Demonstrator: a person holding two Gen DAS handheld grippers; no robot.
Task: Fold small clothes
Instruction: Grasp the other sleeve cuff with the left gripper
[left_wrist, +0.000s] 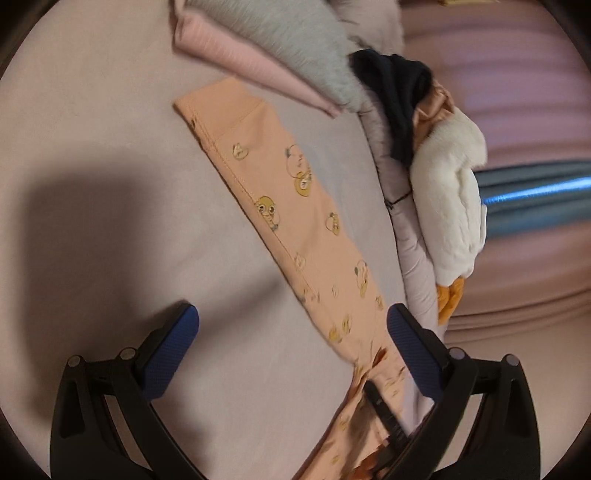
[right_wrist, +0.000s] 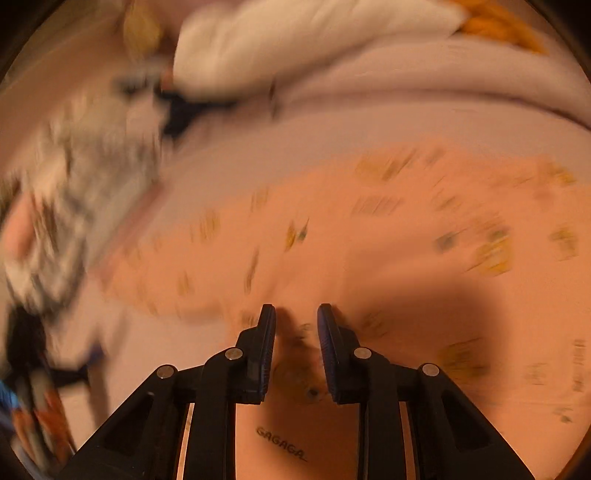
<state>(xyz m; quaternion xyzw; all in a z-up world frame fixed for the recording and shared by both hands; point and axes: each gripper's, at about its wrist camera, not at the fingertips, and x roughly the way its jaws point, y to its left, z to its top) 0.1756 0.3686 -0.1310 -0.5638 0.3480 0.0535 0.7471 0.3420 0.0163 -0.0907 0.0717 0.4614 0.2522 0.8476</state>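
Small peach trousers with a yellow cartoon print (left_wrist: 291, 206) lie on the pale pink sheet (left_wrist: 92, 129); one leg stretches diagonally from upper middle to lower right. My left gripper (left_wrist: 291, 321) is open above the sheet, its right finger (left_wrist: 410, 343) beside the leg's lower part, nothing between the jaws. In the blurred right wrist view the same peach garment (right_wrist: 332, 229) fills the middle. My right gripper (right_wrist: 296, 317) is narrowly parted, with a fold of the peach fabric between the fingers; a "GAGAGA" print shows below.
Folded pink and grey clothes (left_wrist: 280, 48) sit at the top. A dark garment (left_wrist: 395, 96) and a white plush duck (left_wrist: 450, 199) lie along the bed's right edge. A patterned grey-white cloth (right_wrist: 74, 206) lies at the left of the right wrist view.
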